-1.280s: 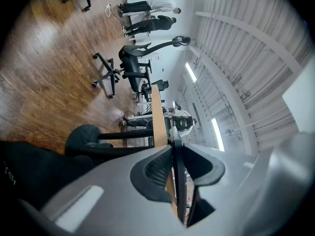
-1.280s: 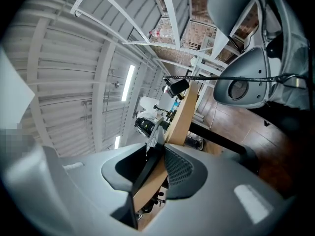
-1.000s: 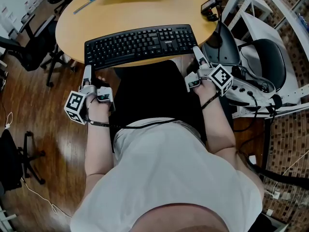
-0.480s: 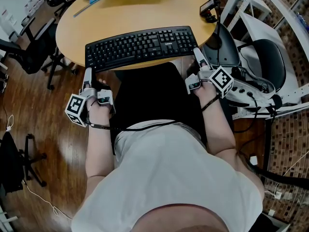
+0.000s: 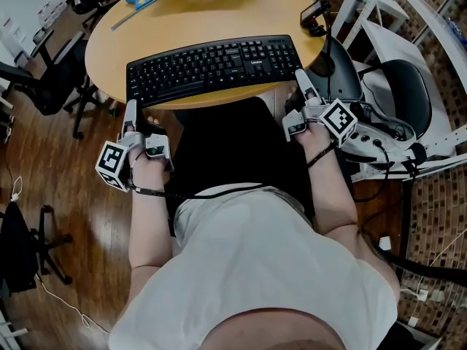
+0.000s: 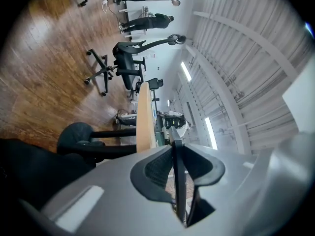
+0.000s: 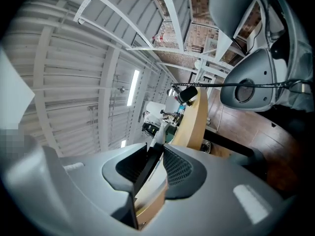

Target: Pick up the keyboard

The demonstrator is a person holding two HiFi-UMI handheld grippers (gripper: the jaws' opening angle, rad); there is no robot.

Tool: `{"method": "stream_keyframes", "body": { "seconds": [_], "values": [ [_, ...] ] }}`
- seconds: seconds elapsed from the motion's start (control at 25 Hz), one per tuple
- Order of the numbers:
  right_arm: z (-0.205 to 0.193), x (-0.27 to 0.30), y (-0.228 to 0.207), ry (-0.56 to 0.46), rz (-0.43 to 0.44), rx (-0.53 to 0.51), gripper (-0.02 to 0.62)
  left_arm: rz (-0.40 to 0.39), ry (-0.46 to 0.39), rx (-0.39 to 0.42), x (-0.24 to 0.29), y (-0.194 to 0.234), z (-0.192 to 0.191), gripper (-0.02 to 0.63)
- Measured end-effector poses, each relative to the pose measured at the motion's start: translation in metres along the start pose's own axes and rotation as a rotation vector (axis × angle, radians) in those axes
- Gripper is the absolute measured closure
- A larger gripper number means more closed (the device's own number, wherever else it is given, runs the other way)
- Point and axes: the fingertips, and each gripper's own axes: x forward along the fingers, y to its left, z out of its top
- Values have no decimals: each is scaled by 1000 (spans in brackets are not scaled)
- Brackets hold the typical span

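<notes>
A black keyboard (image 5: 211, 68) lies across the near side of the round wooden table (image 5: 219, 13), its front edge over the table's rim. My left gripper (image 5: 130, 114) is at its left front corner, shut on the thin black keyboard edge (image 6: 178, 181), which stands between the pads in the left gripper view. My right gripper (image 5: 300, 80) is at the right front corner. In the right gripper view its jaws close on the black keyboard edge (image 7: 146, 170), and the tan table edge (image 7: 193, 122) runs just beside it.
Blue scissors (image 5: 139, 1) and a dark webcam-like object (image 5: 315, 14) lie on the far side of the table. A black office chair (image 5: 44, 79) stands at the left, a grey chair (image 5: 398, 86) with cables at the right. The person's lap fills the space below the table.
</notes>
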Motion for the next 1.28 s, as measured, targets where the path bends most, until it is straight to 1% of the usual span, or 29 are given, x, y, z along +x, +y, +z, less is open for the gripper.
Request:
{"method": "stream_keyframes", "body": {
  "seconds": [0.24,0.48,0.72,0.88,1.0,1.28],
  "values": [
    [13,0,17,-19,15,-21,488,-40,-2,5,1,-21,0,310],
    [24,1,40,-46,69,-45,488,-91,-5,17,3,-44,2,308],
    [34,0,59,-67,122,-66,486,-119,0,23,1,-61,1,308],
    [38,0,70,-78,146,-73,486,-150,-3,36,2,-75,4,308],
    [41,1,76,-85,158,-71,486,-154,-1,47,1,-82,3,308],
    [47,2,91,-95,196,-84,486,-193,-14,57,0,-99,5,308]
  ]
}}
